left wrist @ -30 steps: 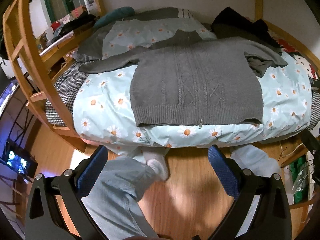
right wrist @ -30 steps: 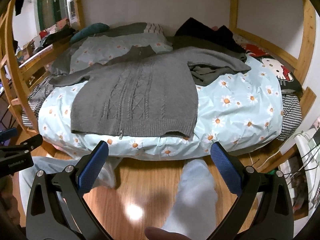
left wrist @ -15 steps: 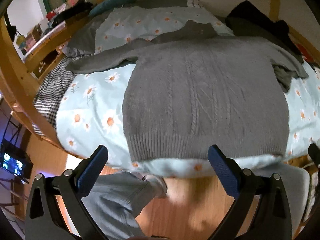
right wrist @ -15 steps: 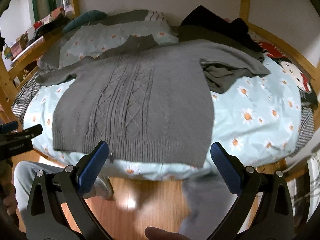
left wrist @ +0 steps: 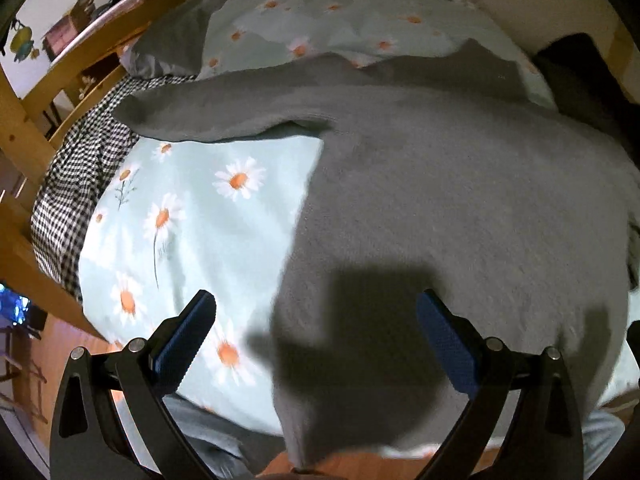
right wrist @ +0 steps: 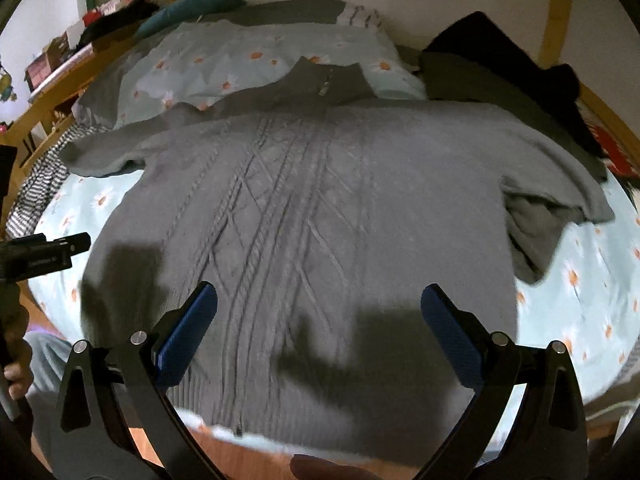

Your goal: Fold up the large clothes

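Hovering over the near edge of the bed, the left gripper [left wrist: 316, 330] has its blue-padded jaws spread wide with nothing between them; the right gripper [right wrist: 318, 320] is spread the same way, also empty. Under both lies the grey knit sweater [right wrist: 320, 220], face up on the daisy-print duvet [left wrist: 180, 220], its ribbed hem running along the near side of the mattress and hanging slightly over it. The left gripper sits above the sweater's lower left corner, one pad over bare duvet, the other over knit. The right gripper sits above the middle of the hem, both pads over knit, beside the cable pattern and zipper line. Shadows of the tools fall on the fabric below.

To the left of the sweater's body there is an open strip of duvet up to the straight left sleeve [left wrist: 208, 116], which reaches out toward the checked blanket [left wrist: 68, 184] at the bed's edge. On the right the other sleeve [right wrist: 560, 192] is folded back on itself, with bare duvet beyond it. The collar [right wrist: 328, 80] lies on a matching pillow [right wrist: 240, 56] farther back. Dark clothes [right wrist: 520, 72] are piled in the far right corner. A wooden bed frame [left wrist: 24, 132] borders the left side, a pale wall behind.
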Tool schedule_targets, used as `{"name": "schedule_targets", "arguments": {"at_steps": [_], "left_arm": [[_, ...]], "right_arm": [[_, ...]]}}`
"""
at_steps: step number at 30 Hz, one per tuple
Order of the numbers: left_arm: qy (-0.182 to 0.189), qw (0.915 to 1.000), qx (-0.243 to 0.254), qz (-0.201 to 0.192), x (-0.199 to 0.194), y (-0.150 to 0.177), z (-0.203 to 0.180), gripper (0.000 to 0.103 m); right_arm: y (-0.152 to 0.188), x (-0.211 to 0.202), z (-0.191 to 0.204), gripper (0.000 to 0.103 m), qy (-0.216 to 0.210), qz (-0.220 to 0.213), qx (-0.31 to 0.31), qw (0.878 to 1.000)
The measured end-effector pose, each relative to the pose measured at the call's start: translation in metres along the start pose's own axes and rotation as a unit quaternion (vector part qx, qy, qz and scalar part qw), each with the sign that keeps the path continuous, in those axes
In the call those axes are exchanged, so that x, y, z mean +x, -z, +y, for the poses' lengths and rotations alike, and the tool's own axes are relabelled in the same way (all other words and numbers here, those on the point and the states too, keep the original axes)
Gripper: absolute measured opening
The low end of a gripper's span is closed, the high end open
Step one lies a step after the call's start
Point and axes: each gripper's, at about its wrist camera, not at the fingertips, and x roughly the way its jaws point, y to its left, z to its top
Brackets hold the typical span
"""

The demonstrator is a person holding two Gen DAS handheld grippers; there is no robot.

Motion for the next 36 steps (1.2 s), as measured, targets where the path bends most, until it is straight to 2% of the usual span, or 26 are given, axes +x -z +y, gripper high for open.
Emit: {"name": "schedule_targets", "arguments": {"at_steps": [6,8,12,15,18,21,22,25,30,32,34,36], "left_arm": [[0.003,0.9988,-0.048,0.008,0.051,-0.052,0.033,0.099],[-0.002,0.9969,-0.079,0.001,0.068,-0.075,0.054,0.099],[0.009,0.9894,-0.145,0.002,0.108,-0.12,0.1,0.098],[0.02,0.9838,-0.178,0.013,0.135,-0.138,0.131,0.098],[0.031,0.9809,-0.191,0.021,0.153,-0.15,0.153,0.098],[0.063,0.9754,-0.209,0.028,0.168,-0.161,0.179,0.098],[0.078,0.9718,-0.22,0.032,0.173,-0.165,0.189,0.098],[0.099,0.9632,-0.248,0.029,0.182,-0.171,0.209,0.098],[0.128,0.9562,-0.263,0.011,0.192,-0.182,0.235,0.098],[0.151,0.9475,-0.282,-0.003,0.194,-0.184,0.25,0.098],[0.162,0.94,-0.3,-0.014,0.194,-0.183,0.262,0.098],[0.169,0.9313,-0.322,-0.025,0.195,-0.179,0.274,0.098]], "right_arm": [[-0.038,0.052,0.026,0.1,-0.023,0.017,-0.014,0.999],[-0.052,0.07,0.044,0.1,-0.03,0.018,-0.034,0.999],[-0.073,0.099,0.094,0.1,-0.049,0.007,-0.107,0.993],[-0.083,0.118,0.132,0.101,-0.06,0.001,-0.155,0.986],[-0.089,0.14,0.175,0.1,-0.094,-0.01,-0.214,0.972],[-0.094,0.159,0.217,0.101,-0.148,-0.028,-0.261,0.954],[-0.096,0.166,0.238,0.1,-0.157,-0.041,-0.293,0.942],[-0.098,0.177,0.276,0.1,-0.141,-0.072,-0.355,0.921],[-0.101,0.194,0.331,0.1,-0.1,-0.108,-0.449,0.881],[-0.098,0.201,0.355,0.1,-0.083,-0.122,-0.489,0.86],[-0.097,0.209,0.368,0.1,-0.069,-0.12,-0.506,0.851],[-0.102,0.214,0.373,0.1,-0.064,-0.128,-0.495,0.857]]}}
